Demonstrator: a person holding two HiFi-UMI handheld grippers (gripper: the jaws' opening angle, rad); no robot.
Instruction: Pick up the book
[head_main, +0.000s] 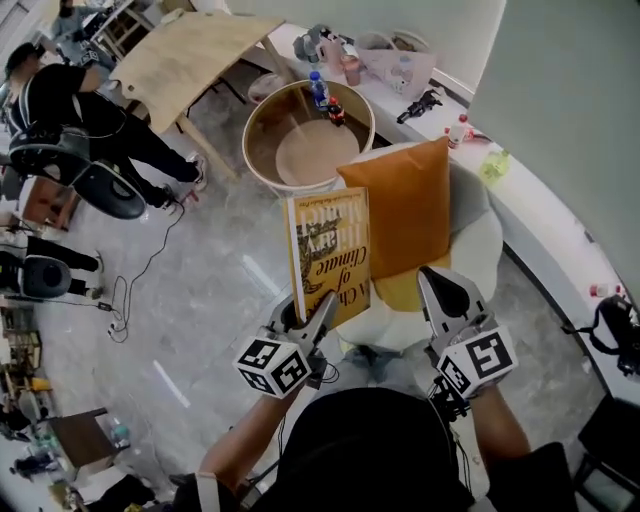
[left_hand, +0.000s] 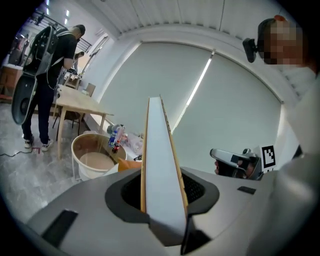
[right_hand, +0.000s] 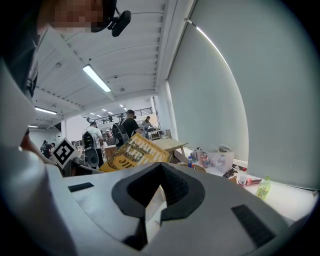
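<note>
The book (head_main: 330, 255) has a yellow cover with dark lettering. It stands upright in the air, gripped at its lower edge by my left gripper (head_main: 312, 312), which is shut on it. The left gripper view shows the book (left_hand: 160, 160) edge-on between the jaws of that gripper (left_hand: 162, 210), with its pale page edge facing the camera. To the right, my right gripper (head_main: 432, 278) is raised beside the book with its jaws together and nothing in them. In the right gripper view, the book's cover (right_hand: 132, 152) shows beyond the closed right gripper (right_hand: 152, 200).
An orange cushion (head_main: 405, 205) leans on a white chair (head_main: 485, 245) just behind the book. A round tub table (head_main: 262, 150) carrying bottles stands further back, and beyond it is a wooden table (head_main: 195, 55). People (head_main: 80, 110) stand at the left. A white ledge (head_main: 545, 225) runs along the right.
</note>
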